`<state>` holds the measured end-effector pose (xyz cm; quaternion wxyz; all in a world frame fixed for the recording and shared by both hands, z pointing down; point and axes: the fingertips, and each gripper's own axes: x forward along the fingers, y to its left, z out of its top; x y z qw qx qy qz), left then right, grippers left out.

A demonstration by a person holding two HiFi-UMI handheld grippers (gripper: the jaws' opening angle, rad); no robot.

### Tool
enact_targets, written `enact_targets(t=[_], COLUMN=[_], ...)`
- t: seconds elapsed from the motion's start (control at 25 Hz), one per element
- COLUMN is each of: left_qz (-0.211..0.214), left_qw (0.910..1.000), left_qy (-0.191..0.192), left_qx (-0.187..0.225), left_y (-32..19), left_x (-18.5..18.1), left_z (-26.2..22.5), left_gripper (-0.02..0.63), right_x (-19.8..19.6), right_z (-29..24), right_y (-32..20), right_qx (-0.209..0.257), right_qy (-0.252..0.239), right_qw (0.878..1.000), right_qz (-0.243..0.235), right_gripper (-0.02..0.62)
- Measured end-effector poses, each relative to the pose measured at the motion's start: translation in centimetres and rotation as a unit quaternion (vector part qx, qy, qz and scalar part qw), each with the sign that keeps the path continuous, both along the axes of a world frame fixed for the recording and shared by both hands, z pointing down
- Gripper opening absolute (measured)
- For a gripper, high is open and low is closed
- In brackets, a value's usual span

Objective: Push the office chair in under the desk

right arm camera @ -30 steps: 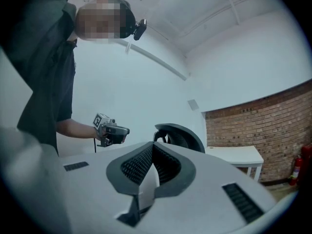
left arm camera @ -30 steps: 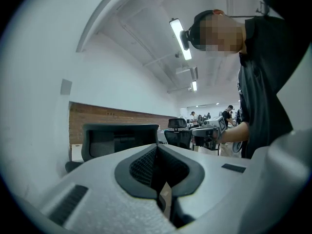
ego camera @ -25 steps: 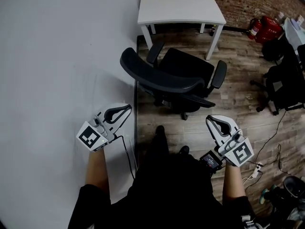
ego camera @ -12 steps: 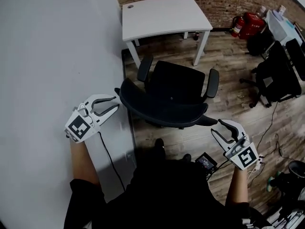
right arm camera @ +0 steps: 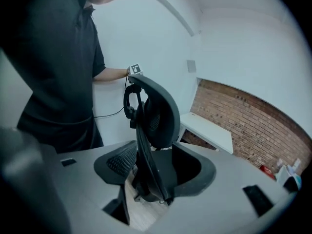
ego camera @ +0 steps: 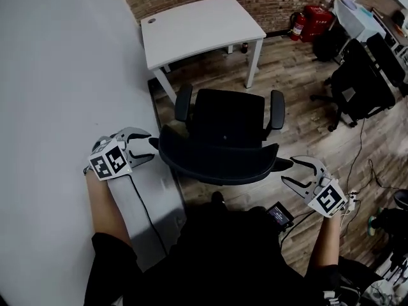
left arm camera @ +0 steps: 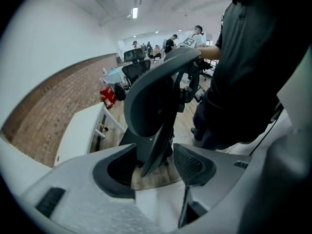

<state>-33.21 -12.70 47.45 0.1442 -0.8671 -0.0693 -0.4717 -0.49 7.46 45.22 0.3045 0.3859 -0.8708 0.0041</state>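
The black office chair (ego camera: 226, 129) stands on the wood floor with its seat facing the white desk (ego camera: 194, 27) and its curved backrest (ego camera: 217, 161) toward me. My left gripper (ego camera: 150, 148) is at the backrest's left end and my right gripper (ego camera: 289, 171) at its right end. Both have just been opening and now stand open. In the left gripper view the backrest's edge (left arm camera: 156, 140) runs between the left gripper's (left arm camera: 153, 167) jaws with gaps on both sides. In the right gripper view the backrest (right arm camera: 158, 111) likewise stands between the right gripper's (right arm camera: 153, 172) jaws.
A pale wall (ego camera: 57, 75) runs along the left, close to the chair and desk. Red fire extinguishers (ego camera: 309, 18) stand by the brick wall. Other black chairs (ego camera: 360, 81) stand at the right, and cables (ego camera: 360, 164) lie on the floor there.
Both grippers went from shut to open. The left one swung right and down to the backrest's left end. The right one dropped to the backrest's right end.
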Motion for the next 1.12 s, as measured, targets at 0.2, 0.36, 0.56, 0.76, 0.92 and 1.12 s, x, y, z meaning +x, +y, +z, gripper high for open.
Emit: enact_targets(t=[0.2, 0.36, 0.56, 0.76, 0.92, 1.12], left_qz=[0.040, 0.053, 0.069, 0.077, 0.086, 0.080], left_qw=[0.9980, 0.9962, 0.9940, 0.9931, 0.9928, 0.9942], left_qy=[-0.044, -0.062, -0.076, -0.075, -0.072, -0.061], left_qx=[-0.019, -0.031, -0.038, -0.048, -0.041, -0.038], left_y=[-0.8, -1.2, -1.3, -0.9, -0.6, -0.8], left_x=[-0.5, 0.6, 1.4, 1.6, 1.9, 1.9], left_z=[3.1, 5.2, 7.4, 8.2, 8.6, 8.7], left_gripper=[0.230, 0.230, 0.232, 0.219, 0.175, 0.169], right_x=[-1.3, -0.8, -0.7, -0.7, -0.6, -0.7], right_z=[2.1, 3.6, 6.0, 7.4, 7.6, 7.6], right_y=[-0.6, -1.0, -1.4, -1.4, -1.5, -1.7], right_qx=[-0.034, -0.057, -0.096, -0.110, -0.113, -0.111], right_qy=[0.052, 0.090, 0.130, 0.134, 0.130, 0.132], right_qw=[0.998, 0.993, 0.984, 0.982, 0.982, 0.981], right_qz=[-0.031, -0.054, -0.069, -0.077, -0.080, -0.089], right_gripper=[0.235, 0.235, 0.233, 0.171, 0.149, 0.137])
